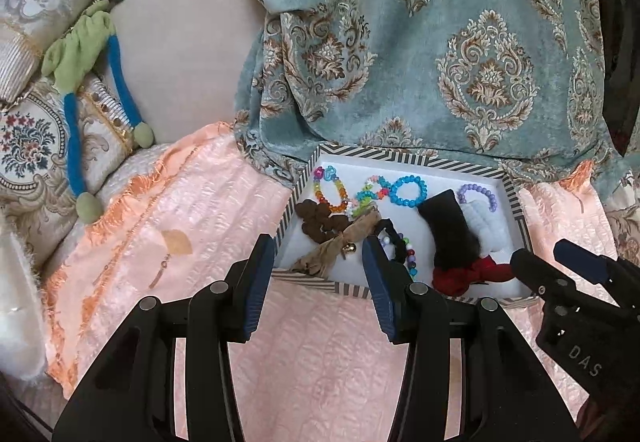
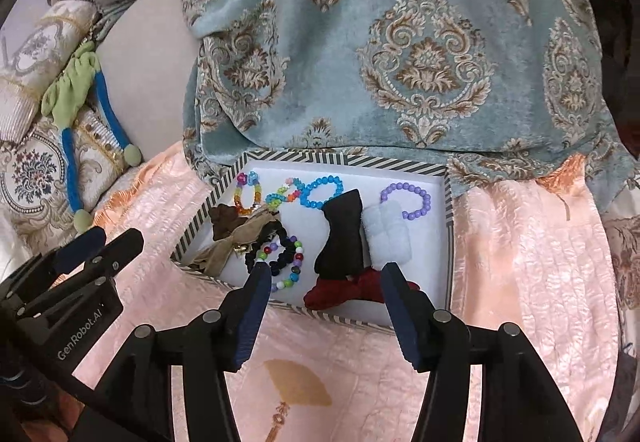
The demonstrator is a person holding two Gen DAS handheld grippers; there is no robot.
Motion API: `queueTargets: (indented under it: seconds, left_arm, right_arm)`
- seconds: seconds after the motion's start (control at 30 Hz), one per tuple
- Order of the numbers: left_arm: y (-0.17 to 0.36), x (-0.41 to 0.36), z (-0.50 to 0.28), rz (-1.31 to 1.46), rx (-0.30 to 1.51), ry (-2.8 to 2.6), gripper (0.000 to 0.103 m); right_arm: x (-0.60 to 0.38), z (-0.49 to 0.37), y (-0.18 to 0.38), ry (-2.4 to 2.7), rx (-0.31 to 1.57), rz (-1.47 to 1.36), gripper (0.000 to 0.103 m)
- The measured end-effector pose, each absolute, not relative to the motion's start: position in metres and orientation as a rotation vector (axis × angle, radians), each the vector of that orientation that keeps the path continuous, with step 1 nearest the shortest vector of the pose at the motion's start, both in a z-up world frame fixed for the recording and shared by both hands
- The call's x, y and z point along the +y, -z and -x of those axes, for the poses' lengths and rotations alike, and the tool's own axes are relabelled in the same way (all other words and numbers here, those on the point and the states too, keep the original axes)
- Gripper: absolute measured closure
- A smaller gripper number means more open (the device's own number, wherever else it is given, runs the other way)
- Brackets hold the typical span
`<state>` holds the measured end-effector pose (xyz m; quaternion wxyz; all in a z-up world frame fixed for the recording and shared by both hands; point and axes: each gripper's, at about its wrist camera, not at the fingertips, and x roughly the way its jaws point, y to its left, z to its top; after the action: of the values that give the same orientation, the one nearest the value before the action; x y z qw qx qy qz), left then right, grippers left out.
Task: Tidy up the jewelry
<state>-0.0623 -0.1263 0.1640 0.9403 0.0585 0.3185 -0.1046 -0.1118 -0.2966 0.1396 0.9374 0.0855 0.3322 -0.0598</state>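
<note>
A striped-rim white tray (image 1: 404, 157) (image 2: 344, 158) lies on a pink quilt. It holds a rainbow bead bracelet (image 1: 329, 189) (image 2: 249, 193), a blue bead bracelet (image 1: 409, 192) (image 2: 322, 191), a purple bead bracelet (image 1: 478, 193) (image 2: 408, 199), a black bow (image 1: 450, 232) (image 2: 342, 238), a red bow (image 1: 466, 274) (image 2: 348, 290), a tan ribbon with a bell (image 1: 340, 246) (image 2: 236, 242) and a black scrunchie with beads (image 2: 278, 256). My left gripper (image 1: 318, 246) is open and empty over the tray's near left corner. My right gripper (image 2: 324, 276) is open and empty over the red bow.
A blue-green patterned blanket (image 1: 420, 41) hangs behind the tray. A green and blue soft toy (image 1: 86, 81) lies on embroidered cushions (image 1: 28, 145) at the left. The pink quilt (image 1: 192, 209) spreads around the tray. A white fuzzy pad (image 2: 386, 234) sits in the tray.
</note>
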Motion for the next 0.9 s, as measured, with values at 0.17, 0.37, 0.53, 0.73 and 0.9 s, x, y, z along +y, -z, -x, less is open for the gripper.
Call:
queueTargets:
  seconds: [0.17, 0.37, 0.53, 0.73, 0.9]
  left_arm:
    - [-0.167, -0.123, 0.072, -0.111, 0.641, 0.206, 0.058]
    - [-0.171, -0.12, 0.084, -0.104, 0.627, 0.207, 0.058]
    - [-0.176, -0.116, 0.091, -0.094, 0.614, 0.206, 0.058]
    - [-0.181, -0.113, 0.096, -0.094, 0.597, 0.198, 0.058]
    - [-0.184, -0.114, 0.101, -0.103, 0.586, 0.198, 0.058]
  right_arm:
    - [-0.292, 0.121, -0.142, 0.133, 0.677, -0.157, 0.048]
    - [-0.291, 0.131, -0.147, 0.144, 0.664, -0.161, 0.044]
    - [-0.29, 0.137, -0.152, 0.152, 0.653, -0.153, 0.043]
    - [-0.287, 0.142, -0.155, 0.147, 0.646, -0.156, 0.043]
    - [-0.284, 0.143, -0.156, 0.143, 0.647, -0.155, 0.042]
